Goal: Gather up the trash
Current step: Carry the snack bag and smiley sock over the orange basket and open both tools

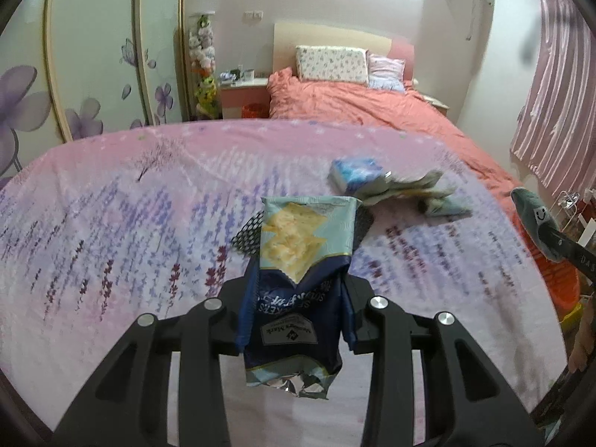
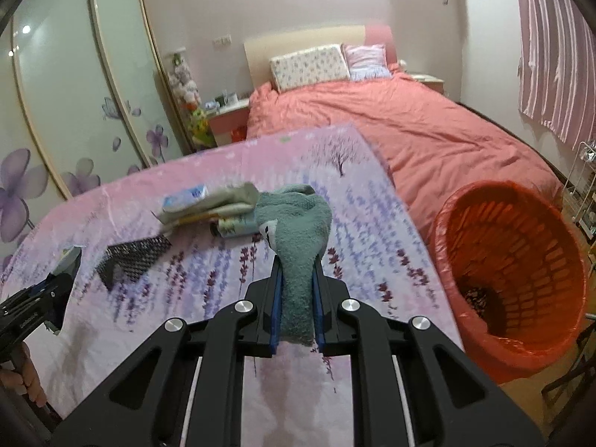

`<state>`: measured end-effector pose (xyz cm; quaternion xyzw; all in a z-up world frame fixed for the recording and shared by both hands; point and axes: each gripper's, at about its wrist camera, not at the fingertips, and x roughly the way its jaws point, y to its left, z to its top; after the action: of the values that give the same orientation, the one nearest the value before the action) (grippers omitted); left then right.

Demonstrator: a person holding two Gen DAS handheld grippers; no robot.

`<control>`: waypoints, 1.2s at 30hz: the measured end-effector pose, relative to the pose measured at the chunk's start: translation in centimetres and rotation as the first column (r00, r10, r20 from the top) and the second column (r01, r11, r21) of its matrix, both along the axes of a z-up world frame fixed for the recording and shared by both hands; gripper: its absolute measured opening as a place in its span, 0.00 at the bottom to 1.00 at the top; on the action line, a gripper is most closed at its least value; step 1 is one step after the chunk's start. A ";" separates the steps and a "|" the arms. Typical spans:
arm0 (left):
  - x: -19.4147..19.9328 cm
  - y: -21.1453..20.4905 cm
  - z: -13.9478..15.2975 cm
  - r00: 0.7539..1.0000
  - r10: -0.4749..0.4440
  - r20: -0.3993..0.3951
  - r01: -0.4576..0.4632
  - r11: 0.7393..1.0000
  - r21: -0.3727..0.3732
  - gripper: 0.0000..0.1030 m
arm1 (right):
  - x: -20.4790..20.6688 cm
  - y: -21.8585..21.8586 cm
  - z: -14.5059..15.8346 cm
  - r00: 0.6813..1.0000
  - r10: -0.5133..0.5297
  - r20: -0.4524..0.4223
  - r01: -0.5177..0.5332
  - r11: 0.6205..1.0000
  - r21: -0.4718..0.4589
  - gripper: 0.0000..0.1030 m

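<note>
Two pairs of tongs are loaded. Your left tongs (image 1: 298,257) pinch a cracker bag (image 1: 298,260) — its long axis runs along the fingers, the sealed pale end pointing away from you and the torn foil mouth hanging near the wrist. Your right tongs (image 2: 296,279) are pressed tight on a green sock (image 2: 300,234), which lies lengthwise between the pads with its bunched end flopping past the tips.

The relation that matters is the orange bin (image 2: 521,260): it stands on the floor off the right edge of the lavender-print surface (image 2: 372,223), tilted so its mouth faces you. It lies right of the right tongs and near them, while the left tongs sit well apart from it, across the surface. So, as I judge it, your right hand is the nearer one and should swing right first.

Left on the surface, toward the far side, are a blue tissue pack (image 2: 184,195), a heap of crumpled wrappers (image 2: 216,206) just beside it, and a black mesh piece (image 2: 134,257) nearer the left tongs.
</note>
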<state>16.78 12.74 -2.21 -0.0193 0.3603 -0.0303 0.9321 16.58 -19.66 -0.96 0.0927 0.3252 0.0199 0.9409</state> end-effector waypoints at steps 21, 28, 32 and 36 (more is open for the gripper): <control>-1.3 -14.9 6.1 0.969 -0.213 0.122 0.214 0.977 0.005 0.36 | -5.6 -8.8 4.0 0.970 -0.178 0.167 0.180 0.984 0.003 0.14; -0.9 -21.6 6.2 0.936 -0.326 0.133 0.332 0.943 -0.029 0.36 | -6.0 -12.9 3.4 0.948 -0.266 0.175 0.265 0.964 0.028 0.14; -0.5 -25.5 5.7 0.908 -0.398 0.134 0.408 0.911 -0.057 0.36 | -5.7 -14.8 2.9 0.937 -0.306 0.171 0.302 0.952 0.049 0.14; -0.2 -29.3 4.9 0.880 -0.458 0.127 0.468 0.882 -0.062 0.36 | -5.2 -16.6 2.2 0.928 -0.337 0.158 0.329 0.941 0.072 0.14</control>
<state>16.59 -16.51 2.71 0.0267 0.3015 -0.2695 0.9142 11.41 -36.25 1.21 0.1652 0.2236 -0.1252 0.9524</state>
